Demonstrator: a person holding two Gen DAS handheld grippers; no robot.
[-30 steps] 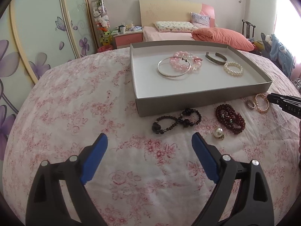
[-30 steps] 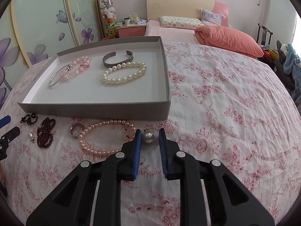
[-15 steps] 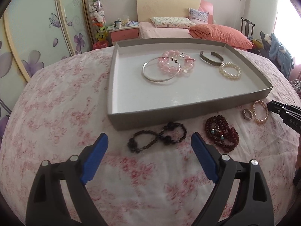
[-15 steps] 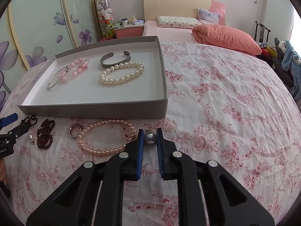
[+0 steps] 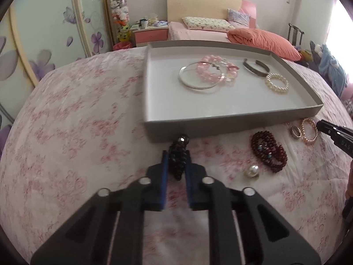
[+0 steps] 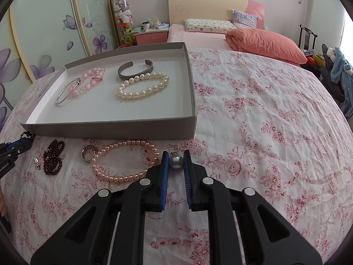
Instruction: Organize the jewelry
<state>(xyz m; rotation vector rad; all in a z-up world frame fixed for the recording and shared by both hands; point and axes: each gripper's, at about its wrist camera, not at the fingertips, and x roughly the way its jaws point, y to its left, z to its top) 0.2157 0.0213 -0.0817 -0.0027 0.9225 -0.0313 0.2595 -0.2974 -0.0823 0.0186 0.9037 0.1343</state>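
My left gripper (image 5: 178, 154) points down at the flowered bedspread just in front of the grey tray (image 5: 220, 125). Its jaws are closing, and the blue pads press on a black bead bracelet (image 5: 177, 163) bunched between them. My right gripper (image 6: 175, 154) is shut on a grey pearl (image 6: 176, 161) near the tray's front right corner. Loose on the cloth lie a dark red bead bracelet (image 5: 269, 154), a white pearl earring (image 5: 251, 171), a ring (image 6: 88, 152) and a pink pearl bracelet (image 6: 125, 161).
Inside the tray (image 6: 110, 130) lie a silver bangle (image 5: 198, 81), a pink bead bracelet (image 5: 209, 70), a metal cuff (image 6: 134, 70) and a white pearl bracelet (image 6: 143, 86). A bed with an orange quilt (image 6: 264, 42) stands behind, and sliding wardrobe doors (image 6: 44, 33) on the left.
My left gripper went from wide open to shut on the black bead bracelet, moving in over it. My right gripper stayed put, still holding the grey pearl.
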